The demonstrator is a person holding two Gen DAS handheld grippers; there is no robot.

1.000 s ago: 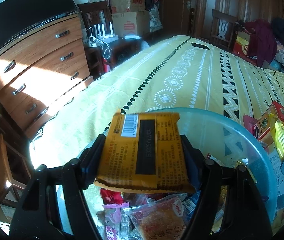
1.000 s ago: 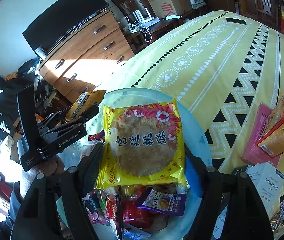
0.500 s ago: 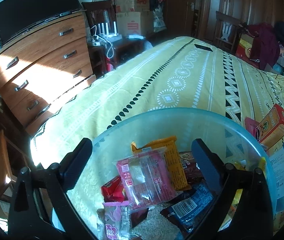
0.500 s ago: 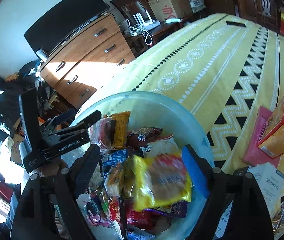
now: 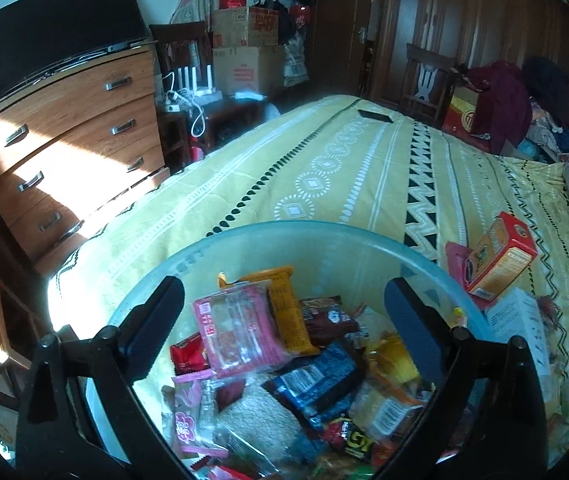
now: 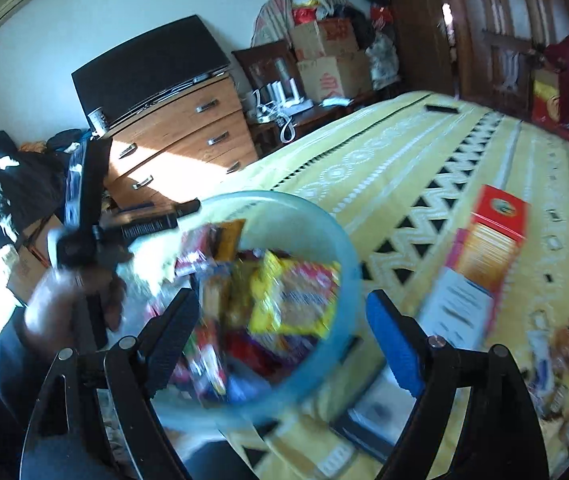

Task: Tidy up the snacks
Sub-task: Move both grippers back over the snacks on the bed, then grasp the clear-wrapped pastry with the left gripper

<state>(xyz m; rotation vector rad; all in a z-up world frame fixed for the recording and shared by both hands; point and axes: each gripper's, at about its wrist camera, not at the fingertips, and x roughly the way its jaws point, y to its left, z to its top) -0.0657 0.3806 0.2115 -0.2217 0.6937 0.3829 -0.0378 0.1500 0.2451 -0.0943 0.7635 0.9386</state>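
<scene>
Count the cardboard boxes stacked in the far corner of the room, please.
2. The upper cardboard box sits on the lower cardboard box, behind the small dark table with the white router. Bags around them may hide more.

A yellow patterned bed (image 5: 364,184) carries a clear basin (image 5: 324,236), an orange-red box (image 5: 500,256) and a white box (image 5: 520,324)

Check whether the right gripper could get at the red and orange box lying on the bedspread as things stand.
Probably yes. The right gripper is open and empty, and the red and orange box lies uncovered on the bedspread, off to its right, nothing between them.
</scene>
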